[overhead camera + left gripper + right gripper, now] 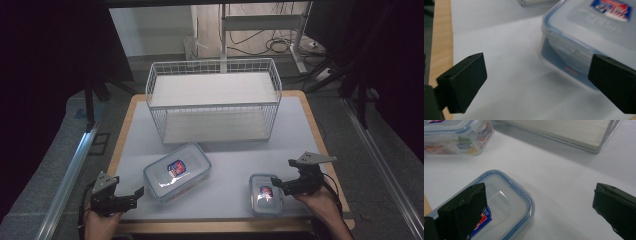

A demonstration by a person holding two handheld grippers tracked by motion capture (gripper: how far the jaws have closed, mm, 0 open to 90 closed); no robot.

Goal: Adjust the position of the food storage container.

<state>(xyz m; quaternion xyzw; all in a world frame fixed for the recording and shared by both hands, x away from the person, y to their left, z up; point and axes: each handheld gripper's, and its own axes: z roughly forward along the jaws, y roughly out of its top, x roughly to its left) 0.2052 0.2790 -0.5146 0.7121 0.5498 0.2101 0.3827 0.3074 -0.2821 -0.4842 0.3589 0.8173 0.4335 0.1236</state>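
High view: I hold my left hand-held gripper (131, 196) at the near left corner of the surface (225, 155), jaws wide and empty, just beside the large container (177, 171). My right hand-held gripper (280, 184) is at the near right, jaws wide too, its tips at the edge of the small container (266, 194) but not clamped on it. Both lidded containers lie on the surface in front of the wire basket (214, 100), which has nothing in it. As I judge it, the work has barely begun: nothing is gripped and nothing is in the basket, so if the containers are meant to go there, both pickups and both placements are left.

The left gripper view brings up the large container's corner (584, 32), with its blue seal and a side latch, close to one jaw; the high view cannot resolve that. The right gripper view shows one jaw over the small container's lid (499, 207) and the other over bare surface, so this container is not yet between them.
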